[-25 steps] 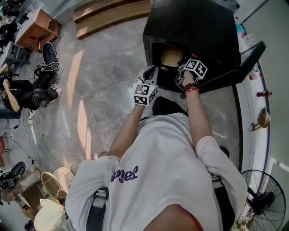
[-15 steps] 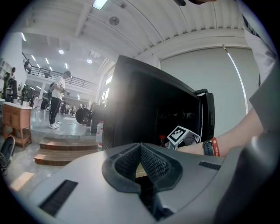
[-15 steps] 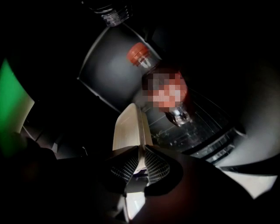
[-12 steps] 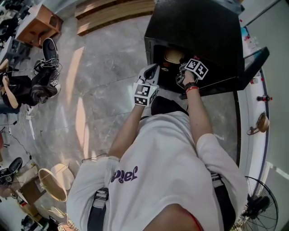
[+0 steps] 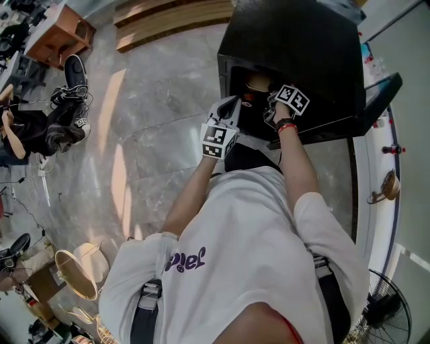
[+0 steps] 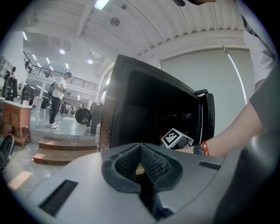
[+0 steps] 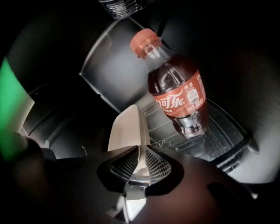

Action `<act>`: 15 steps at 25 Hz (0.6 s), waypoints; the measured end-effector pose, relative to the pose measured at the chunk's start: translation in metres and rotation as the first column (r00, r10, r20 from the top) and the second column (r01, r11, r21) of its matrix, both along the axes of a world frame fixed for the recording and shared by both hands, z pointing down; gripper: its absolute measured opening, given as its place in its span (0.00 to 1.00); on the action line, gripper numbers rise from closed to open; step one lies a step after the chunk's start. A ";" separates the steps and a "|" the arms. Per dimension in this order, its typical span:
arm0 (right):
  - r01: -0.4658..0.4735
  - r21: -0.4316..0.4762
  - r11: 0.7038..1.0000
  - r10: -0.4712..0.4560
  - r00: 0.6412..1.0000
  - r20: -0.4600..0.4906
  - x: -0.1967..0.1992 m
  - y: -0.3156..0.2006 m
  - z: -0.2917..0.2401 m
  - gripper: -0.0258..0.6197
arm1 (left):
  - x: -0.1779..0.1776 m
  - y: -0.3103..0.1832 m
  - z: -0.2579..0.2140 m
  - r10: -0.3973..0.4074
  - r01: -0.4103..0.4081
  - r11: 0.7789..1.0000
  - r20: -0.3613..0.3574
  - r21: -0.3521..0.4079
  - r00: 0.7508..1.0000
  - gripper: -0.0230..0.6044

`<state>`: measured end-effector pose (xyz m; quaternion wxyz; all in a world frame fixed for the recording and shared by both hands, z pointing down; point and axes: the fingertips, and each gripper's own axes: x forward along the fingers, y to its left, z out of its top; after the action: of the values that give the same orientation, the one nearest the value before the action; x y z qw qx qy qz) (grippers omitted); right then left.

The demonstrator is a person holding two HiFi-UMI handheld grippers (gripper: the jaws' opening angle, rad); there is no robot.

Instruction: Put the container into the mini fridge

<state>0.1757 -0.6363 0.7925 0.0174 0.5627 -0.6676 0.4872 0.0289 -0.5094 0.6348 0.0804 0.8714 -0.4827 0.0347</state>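
The black mini fridge (image 5: 289, 40) stands open in front of me, its door (image 5: 377, 91) swung out to the right. My right gripper (image 5: 271, 97) reaches into the cavity, shut on the rim of the beige container (image 5: 259, 82). In the right gripper view that rim (image 7: 127, 129) runs up from between the pads of the right gripper (image 7: 139, 159), whose jaws are opening while the rim is still between them. My left gripper (image 5: 230, 106) hovers just outside the fridge's opening (image 6: 144, 105). The left gripper (image 6: 140, 151) is shut and holds nothing.
A cola bottle (image 7: 177, 94) with a red cap stands on the fridge's wire shelf (image 7: 210, 131), right of the container. Shoes (image 5: 67, 101) and wooden steps (image 5: 168, 20) lie on the floor at the left. A fan (image 5: 383, 302) stands at lower right.
My right gripper and the container have gone a little deeper into the fridge. The left gripper has drifted slightly toward the fridge's opening.
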 end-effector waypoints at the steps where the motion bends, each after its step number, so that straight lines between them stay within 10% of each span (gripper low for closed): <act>1: 0.005 0.003 1.000 -0.005 1.000 -0.007 0.001 -0.001 0.000 0.13 | 0.001 0.001 0.001 0.002 -0.002 1.000 0.001 0.000 1.000 0.07; 15: 0.060 0.038 0.997 -0.051 0.977 -0.209 0.004 0.009 -0.024 0.35 | -0.002 0.010 -0.024 0.003 -0.003 1.000 0.016 -0.013 1.000 0.07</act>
<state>0.1794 -0.6270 0.7681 0.0882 0.5920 -0.6881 0.4103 0.0268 -0.4989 0.6105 0.0820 0.8713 -0.4817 0.0450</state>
